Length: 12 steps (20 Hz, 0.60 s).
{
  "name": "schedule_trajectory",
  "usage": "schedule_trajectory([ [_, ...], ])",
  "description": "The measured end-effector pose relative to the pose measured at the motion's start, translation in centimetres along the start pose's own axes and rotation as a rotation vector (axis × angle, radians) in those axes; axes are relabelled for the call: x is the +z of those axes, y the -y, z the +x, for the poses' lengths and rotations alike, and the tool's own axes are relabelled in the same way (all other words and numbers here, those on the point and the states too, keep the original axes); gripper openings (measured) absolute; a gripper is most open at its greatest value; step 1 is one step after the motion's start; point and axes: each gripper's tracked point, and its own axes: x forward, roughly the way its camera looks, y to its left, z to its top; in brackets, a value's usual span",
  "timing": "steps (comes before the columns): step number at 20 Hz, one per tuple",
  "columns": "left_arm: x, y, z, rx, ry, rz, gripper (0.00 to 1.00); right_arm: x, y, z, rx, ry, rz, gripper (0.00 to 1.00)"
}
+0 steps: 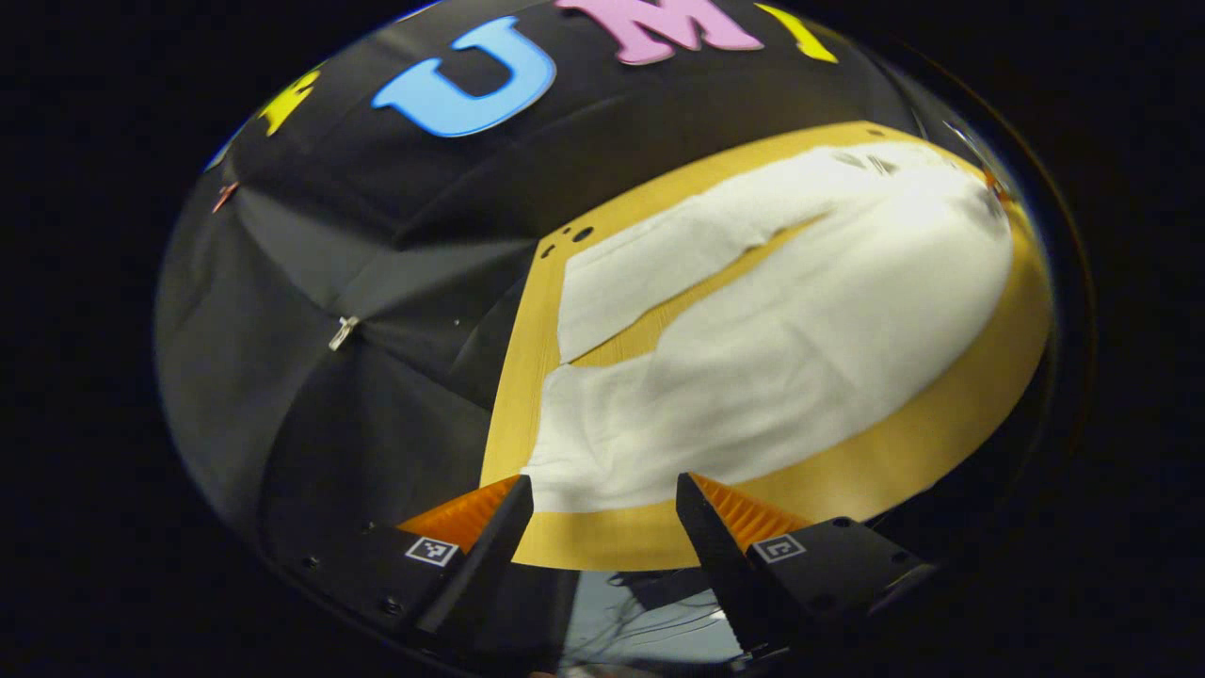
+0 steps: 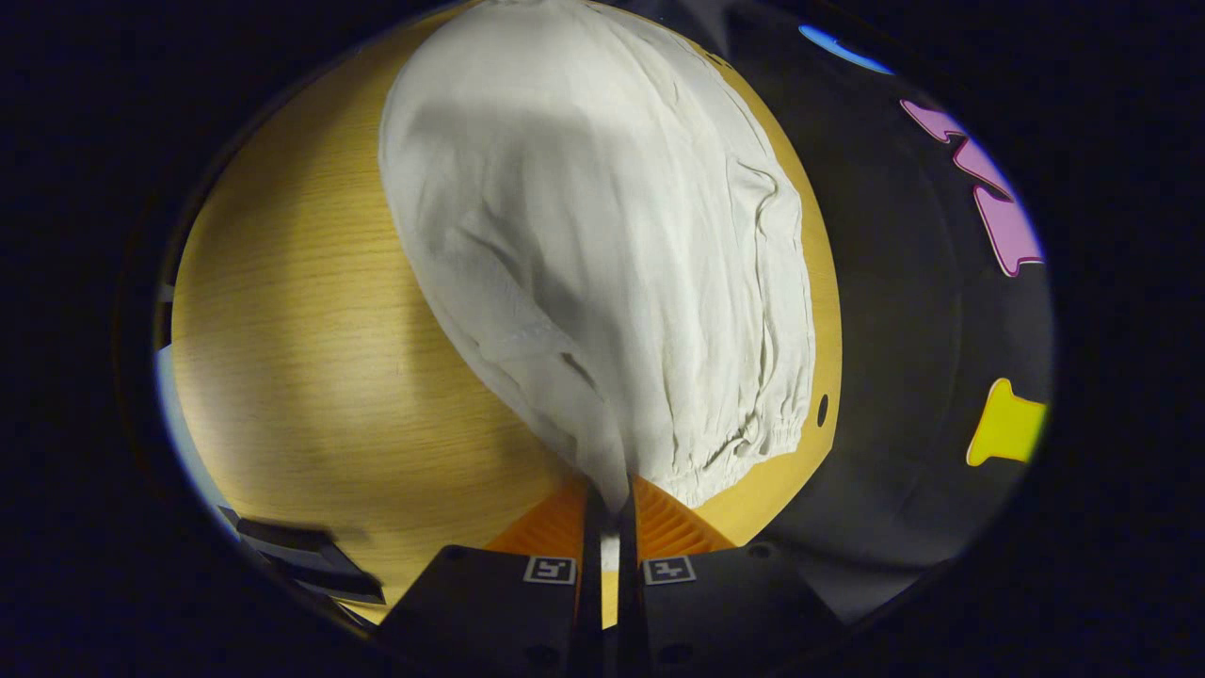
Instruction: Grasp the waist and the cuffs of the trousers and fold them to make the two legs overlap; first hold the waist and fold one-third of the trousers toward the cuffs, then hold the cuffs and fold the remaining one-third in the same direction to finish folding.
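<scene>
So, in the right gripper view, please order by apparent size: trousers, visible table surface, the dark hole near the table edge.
1. trousers and table: they cover similar areas, and the trousers are nearer the camera, so I do not rank them.
2. hole, clearly smallest.

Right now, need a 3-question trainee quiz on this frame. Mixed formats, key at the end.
1. True or false: in the left gripper view, the left gripper has its fingers spread apart with no cloth between them.
2. Multiple choice: in the right gripper view, the right gripper is
A. open above bare table
B. shut on a pinch of the white trousers
C. holding a black box
3. Fill in: in the left gripper view, the two trouser legs lie apart, with a strip of the wooden ____ showing between them.

Key: 1 true; 2 B; 3 table.
</scene>
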Motion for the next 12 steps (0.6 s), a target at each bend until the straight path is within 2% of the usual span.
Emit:
schedule_trajectory([
  [1, -0.8, -0.3, 0.4, -0.011, -0.005, 0.067, 0.97, 0.1, 0.0, -0.4, 0.015, 0.005, 0.002, 0.11],
  [2, -1.3, -0.5, 0.8, -0.023, -0.006, 0.130, 0.97, 0.1, -0.2, 0.7, 0.031, 0.003, 0.010, 0.06],
  [5, -3.8, -1.0, 2.8, -0.062, -0.043, 0.315, 0.97, 0.1, 0.0, -0.1, 0.059, -0.004, 0.019, 0.06],
  [9, -5.9, -1.4, 4.9, -0.074, -0.053, 0.520, 0.96, 0.1, 0.1, 0.0, 0.043, -0.023, -0.005, 0.06],
  [12, -4.8, -1.4, 6.1, -0.102, -0.024, 0.654, 0.94, 0.3, 0.0, -0.3, 0.028, -0.021, -0.027, 0.06],
])
